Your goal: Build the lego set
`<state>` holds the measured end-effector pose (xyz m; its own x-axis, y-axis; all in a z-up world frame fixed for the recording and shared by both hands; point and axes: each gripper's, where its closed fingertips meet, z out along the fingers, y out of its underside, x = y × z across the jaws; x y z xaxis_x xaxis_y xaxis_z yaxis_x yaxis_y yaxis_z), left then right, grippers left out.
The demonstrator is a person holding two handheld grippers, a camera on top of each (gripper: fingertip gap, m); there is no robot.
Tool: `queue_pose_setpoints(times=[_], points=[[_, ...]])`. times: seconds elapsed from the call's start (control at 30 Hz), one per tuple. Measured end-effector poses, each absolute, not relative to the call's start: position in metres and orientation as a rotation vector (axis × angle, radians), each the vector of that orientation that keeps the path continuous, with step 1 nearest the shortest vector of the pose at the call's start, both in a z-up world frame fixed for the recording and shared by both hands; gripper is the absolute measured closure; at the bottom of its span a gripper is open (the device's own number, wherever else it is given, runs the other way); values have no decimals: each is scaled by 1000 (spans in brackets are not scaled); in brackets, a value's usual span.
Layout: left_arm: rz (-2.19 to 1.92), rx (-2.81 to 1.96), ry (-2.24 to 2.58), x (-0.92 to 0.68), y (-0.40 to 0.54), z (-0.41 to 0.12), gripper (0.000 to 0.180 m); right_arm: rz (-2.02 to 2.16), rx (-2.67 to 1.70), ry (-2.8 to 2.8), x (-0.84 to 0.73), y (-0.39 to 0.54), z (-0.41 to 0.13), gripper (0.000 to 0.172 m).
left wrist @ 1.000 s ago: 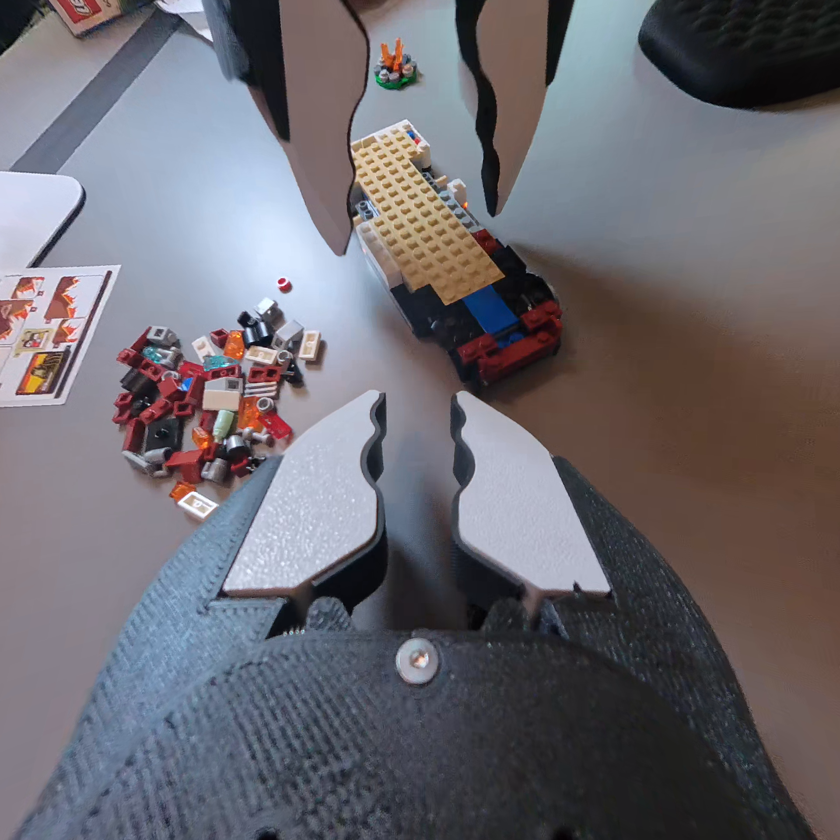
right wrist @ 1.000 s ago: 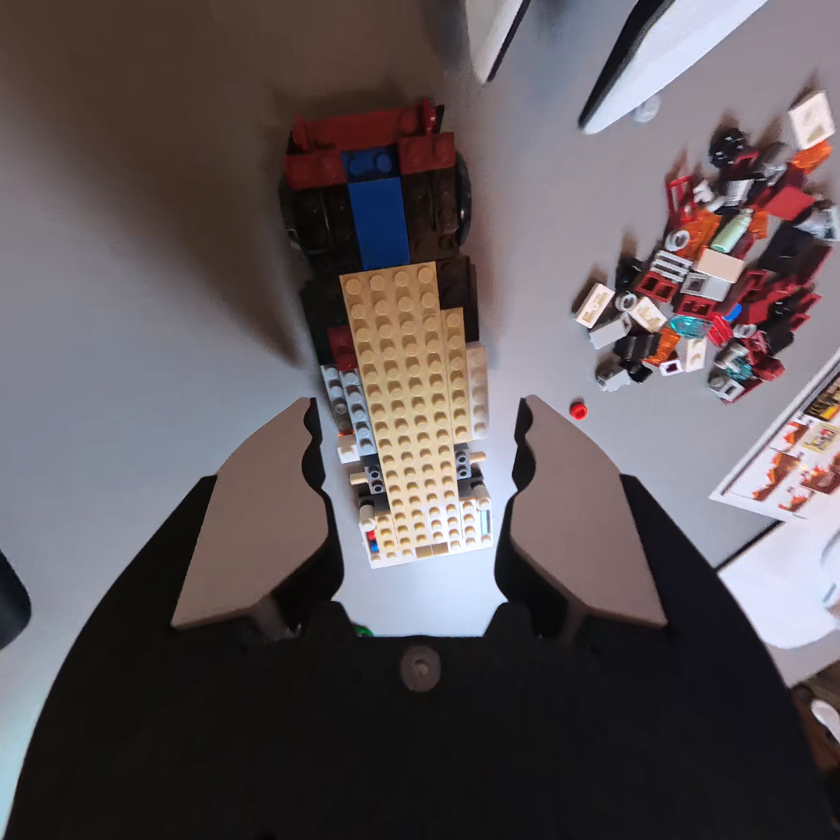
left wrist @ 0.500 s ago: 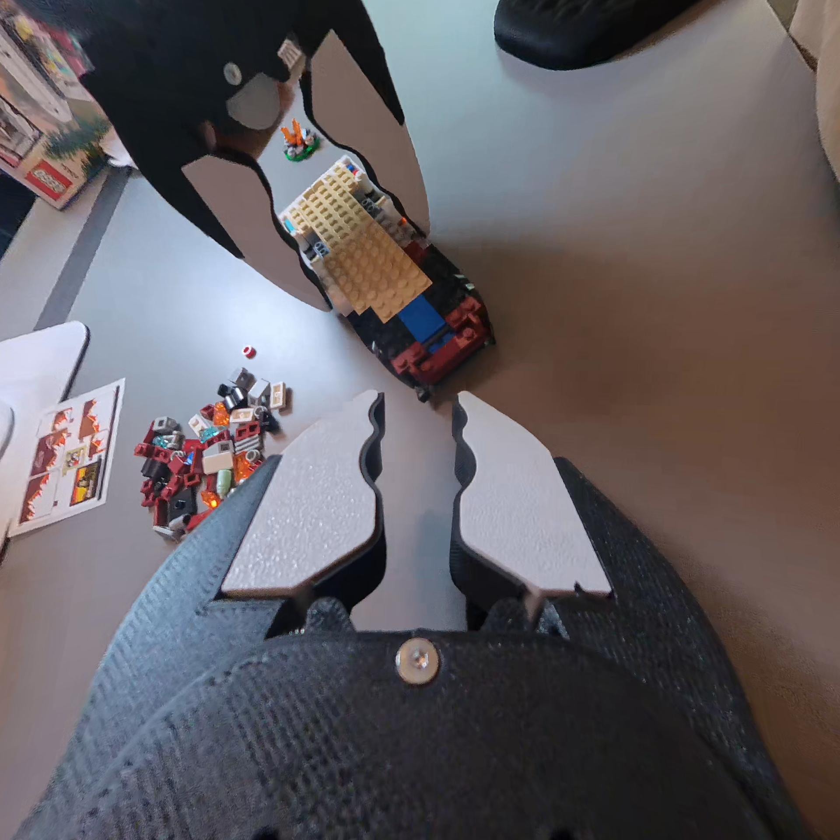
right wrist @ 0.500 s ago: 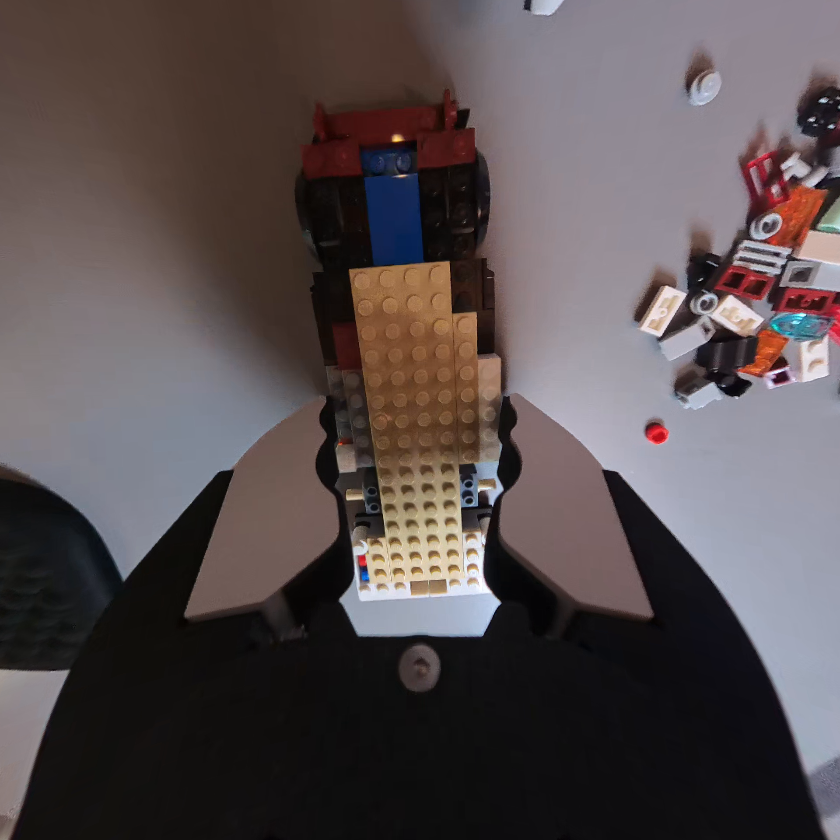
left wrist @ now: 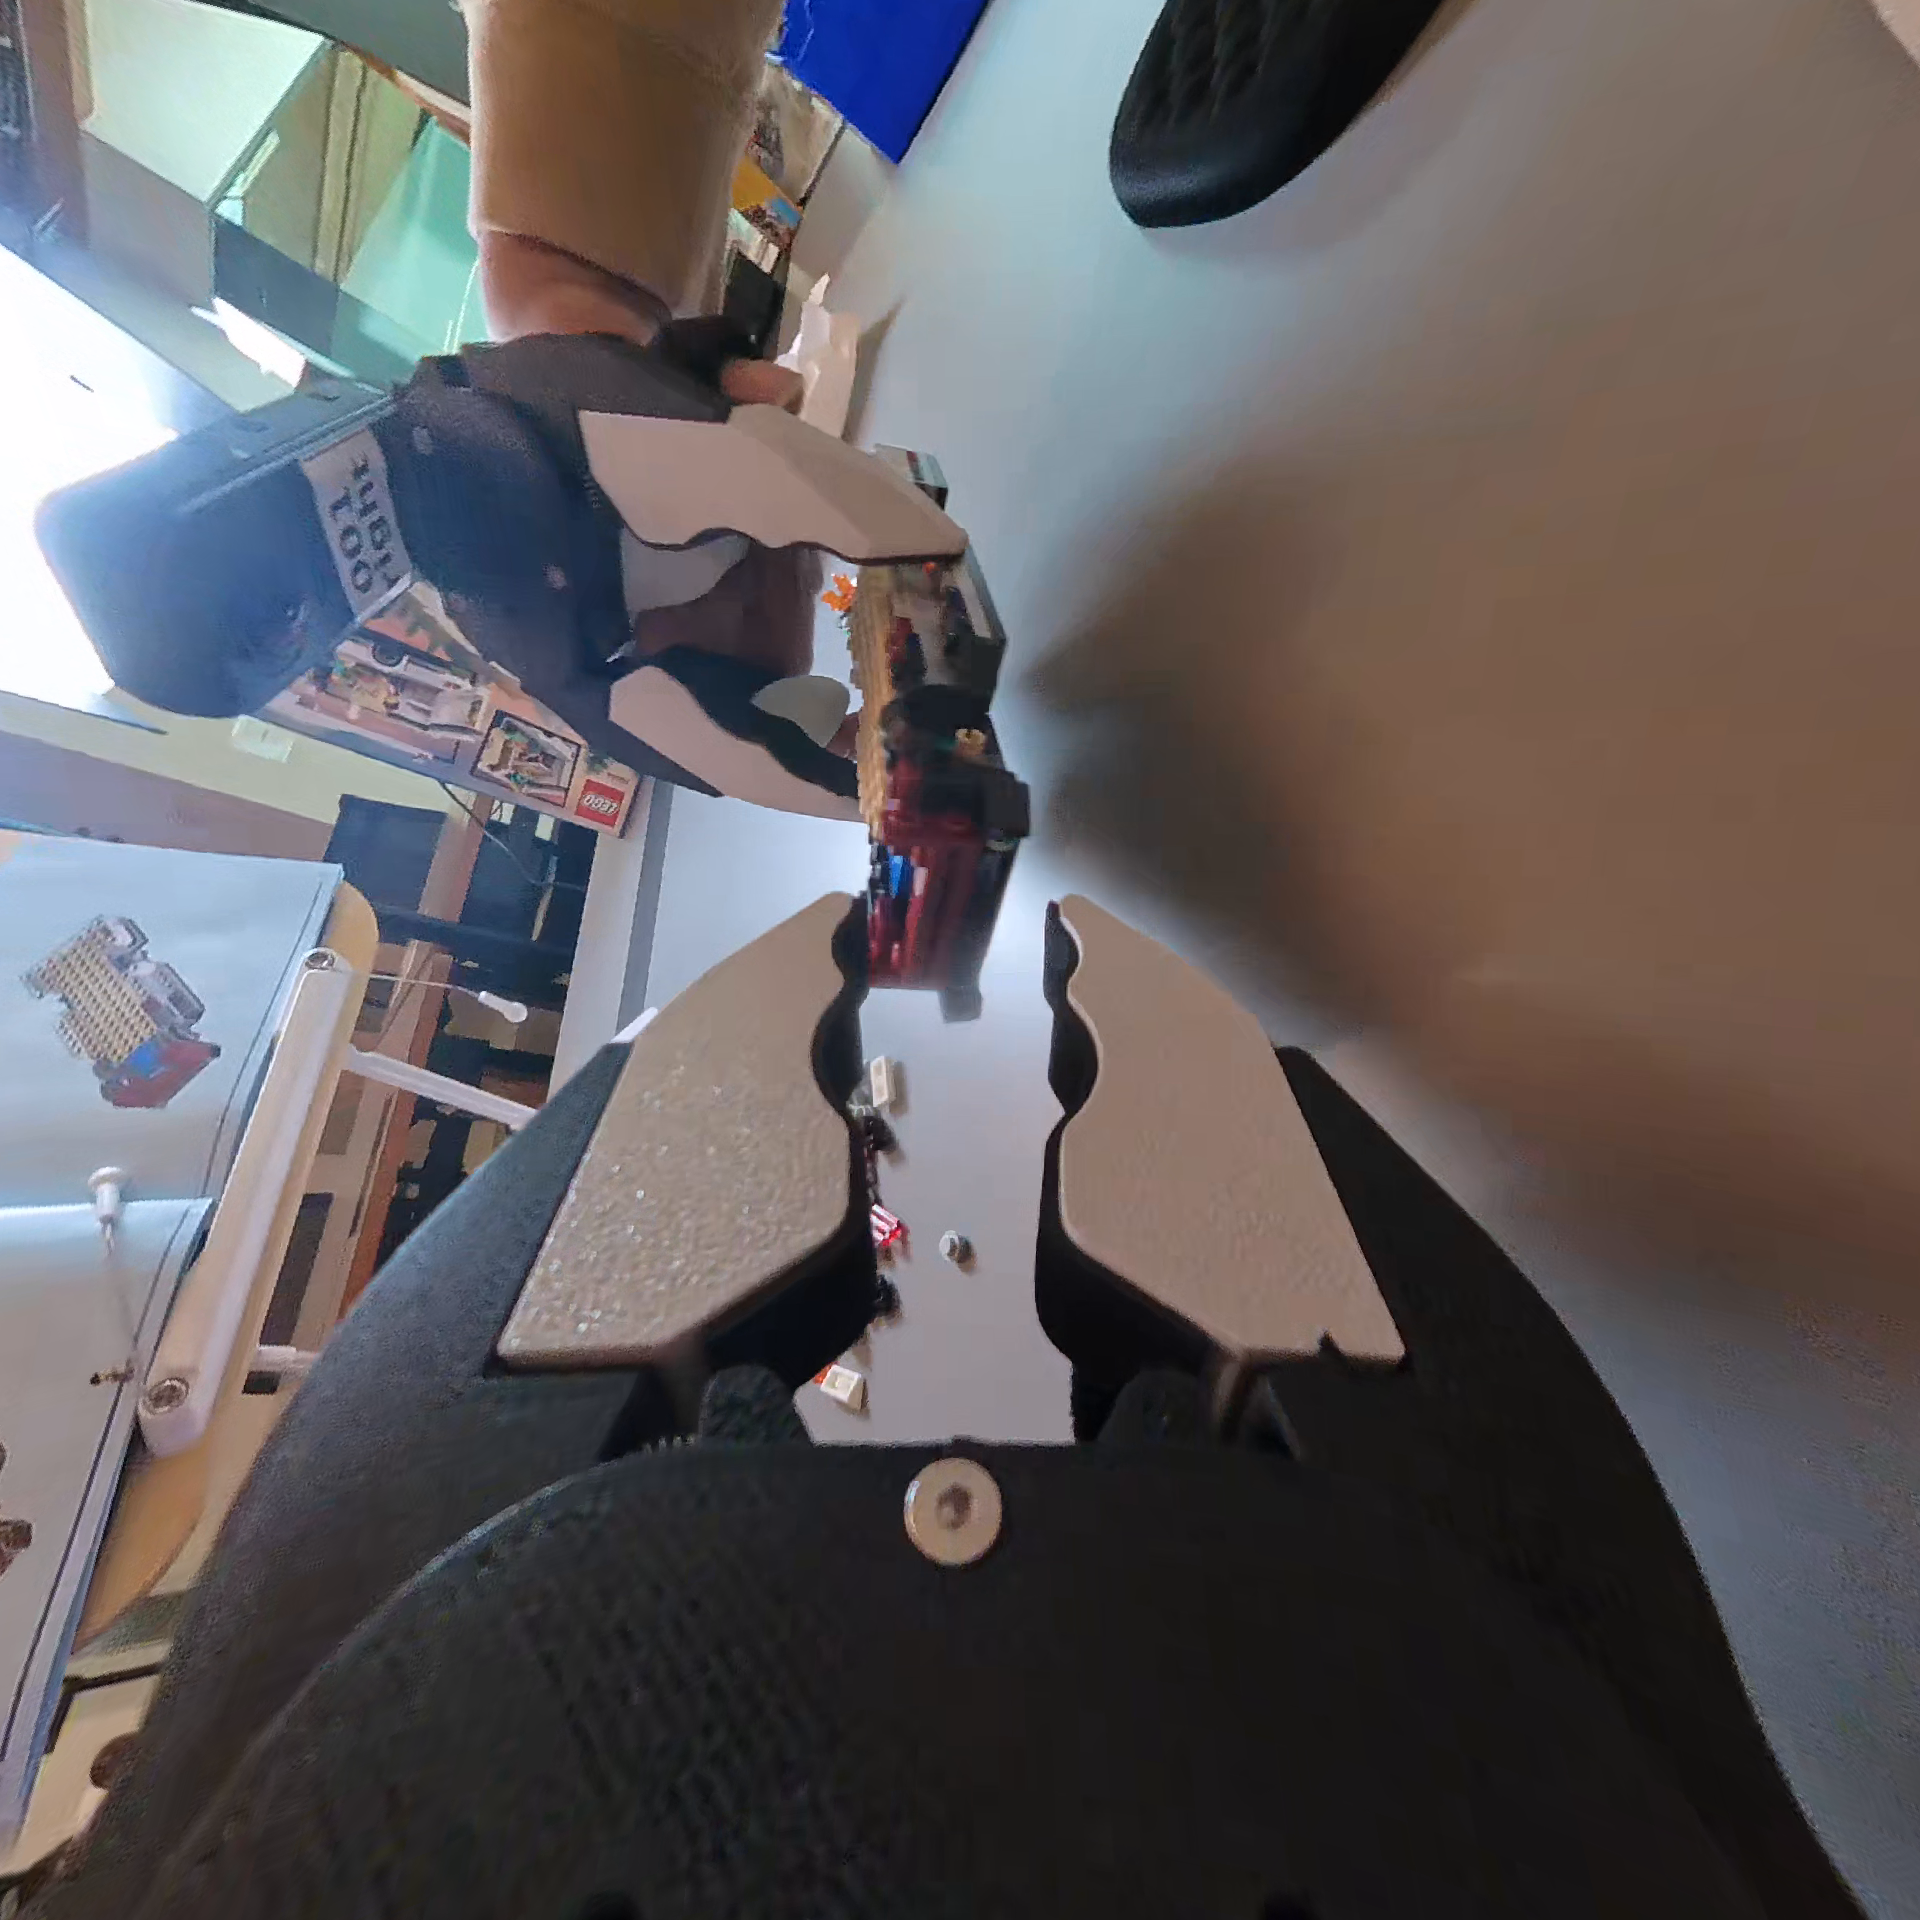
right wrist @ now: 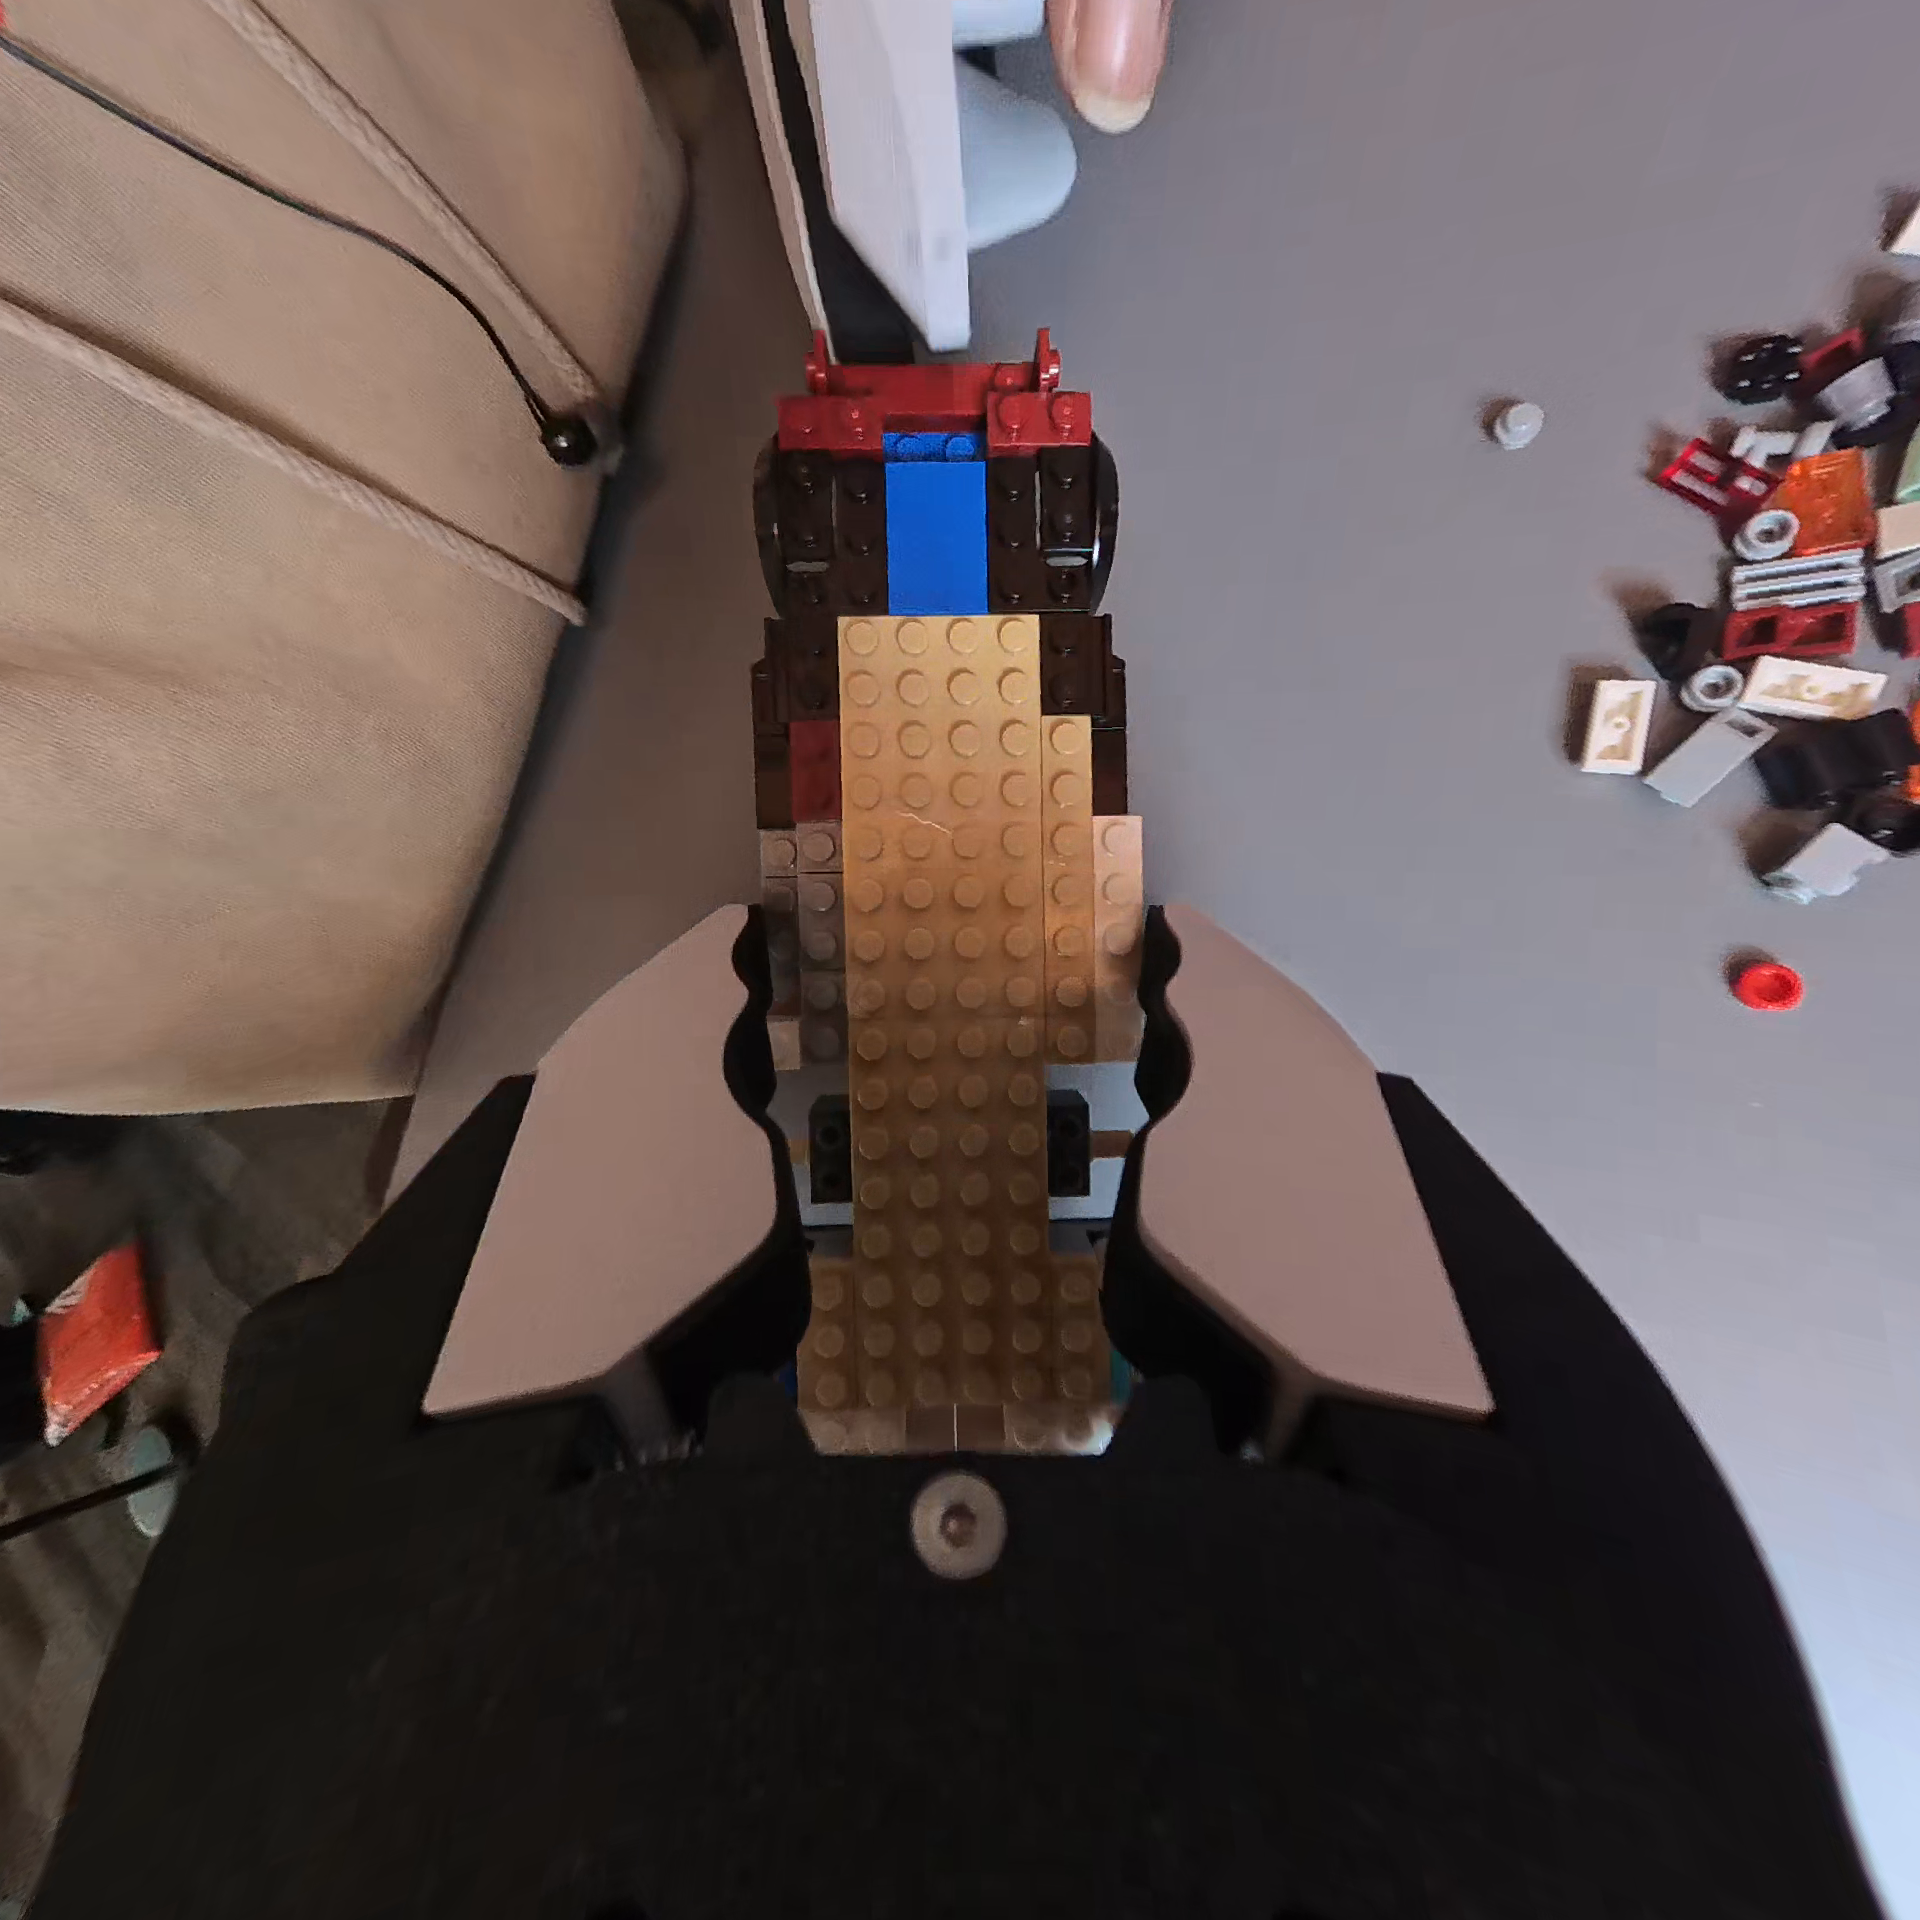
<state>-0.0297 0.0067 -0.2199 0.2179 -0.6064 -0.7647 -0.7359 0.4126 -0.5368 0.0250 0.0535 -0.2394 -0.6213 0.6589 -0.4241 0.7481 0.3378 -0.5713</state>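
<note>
Our right tongs clamp the brick car by its sides, held clear above the grey table. Our left tongs stand open and empty, the car's dark-red nose just ahead of their tips. We should keep the squeeze even and level so no plates pop loose over the loose bricks to the right.

The left gripper has a black body with a woven, ribbed texture, a silver screw at its middle, and two pale grey, grainy fingers with wavy black inner edges. The right gripper is built alike: smooth black body, a grey screw, grey fingers with scalloped black pads. Seen from the left wrist view, it carries a white label on its black housing. The person wears a tan sleeve and a beige garment with a thin black cord.
</note>
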Motion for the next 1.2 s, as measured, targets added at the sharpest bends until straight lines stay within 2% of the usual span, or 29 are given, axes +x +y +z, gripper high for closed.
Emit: queue_pose_setpoints(times=[0.2, 1.2], points=[[192, -1207, 1470, -24, 5, -219, 162, -1245, 1299, 2396, 25, 44, -238, 103], [85, -1284, 1610, -18, -17, -232, 165, -1220, 1256, 2315, 34, 17, -251, 103]])
